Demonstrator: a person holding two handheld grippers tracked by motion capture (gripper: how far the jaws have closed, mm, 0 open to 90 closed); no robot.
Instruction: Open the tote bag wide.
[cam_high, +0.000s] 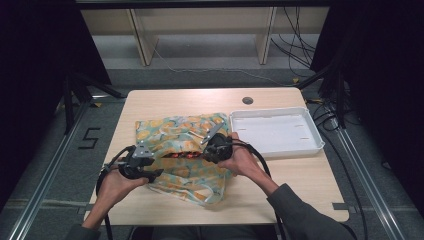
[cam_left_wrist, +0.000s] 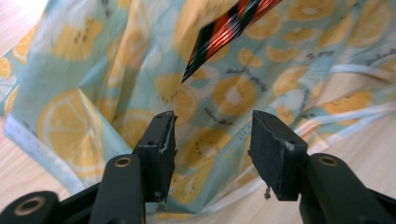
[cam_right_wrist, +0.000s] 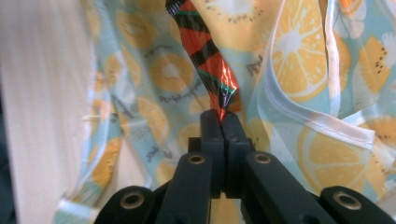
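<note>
- High view: a lemon-print bag (cam_high: 185, 150) lies crumpled near the middle of the wooden table (cam_high: 300, 185), reaching toward the front edge. Just to its right, near the table's right edge, sits a white tray (cam_high: 275, 131), its left wall almost touching the fabric. The left gripper (cam_high: 152, 173), held in the person's left hand (cam_high: 114, 184), is at the bag's left side near the front edge. The right gripper (cam_high: 200, 156), in the right hand (cam_high: 243, 161), points left into a fold at the bag's middle, where a strip of red wrapper (cam_high: 182, 156) shows.
- Left gripper view: the two black jaws stand apart with nothing pressed between them, so this gripper is released; only the printed bag (cam_left_wrist: 93, 107) lies beyond them, with bare table at both lower corners. A red, black and green striped wrapper (cam_left_wrist: 224, 32) hangs slanted from the top, well above the jaws and clear of them.
- Right gripper view: the jaws are clenched tight together on the lower tip of the shiny striped wrapper (cam_right_wrist: 205, 65), which rises from the pinch toward the top edge. The bag's fabric (cam_right_wrist: 299, 60) and its pale hemmed edge surround it; bare table shows at the left.
</note>
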